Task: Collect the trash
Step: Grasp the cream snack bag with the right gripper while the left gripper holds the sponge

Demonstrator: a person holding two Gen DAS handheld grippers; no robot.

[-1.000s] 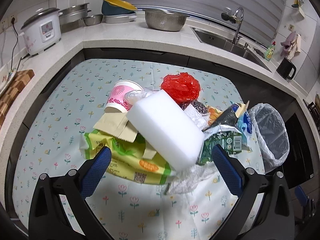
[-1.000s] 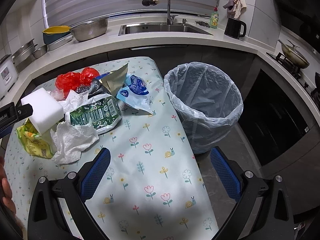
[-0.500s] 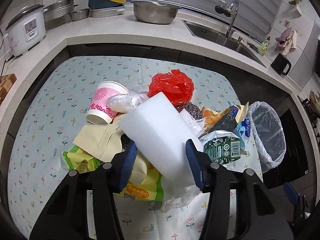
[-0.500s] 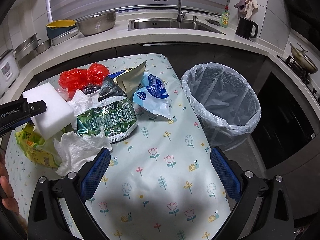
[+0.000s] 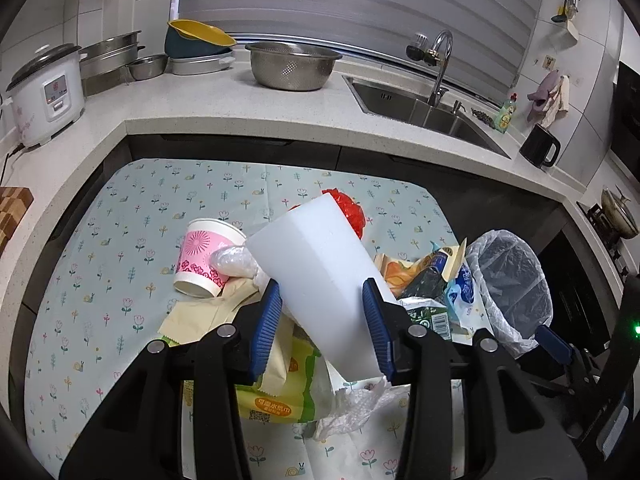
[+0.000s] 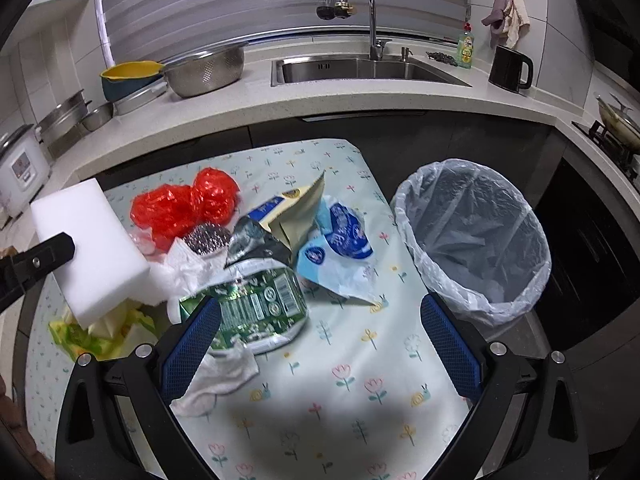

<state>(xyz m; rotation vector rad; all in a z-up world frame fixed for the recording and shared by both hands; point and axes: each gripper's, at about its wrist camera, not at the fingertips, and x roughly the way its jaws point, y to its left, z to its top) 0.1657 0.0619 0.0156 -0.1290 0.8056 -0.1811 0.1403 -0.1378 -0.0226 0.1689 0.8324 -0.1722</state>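
The left tongs (image 5: 320,322), having just closed, pinch the white foam block (image 5: 320,264) above the trash pile, well apart from the lined bin (image 6: 472,240); carry it level there while the right tongs (image 6: 320,344) stay spread.

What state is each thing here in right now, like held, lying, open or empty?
white foam block: held, tilted above the pile
left gripper: just closed on the block
right gripper: open, holding nothing
pink paper cup: lying on its side
bin: lined, looks empty
green wrapper: crumpled on the table
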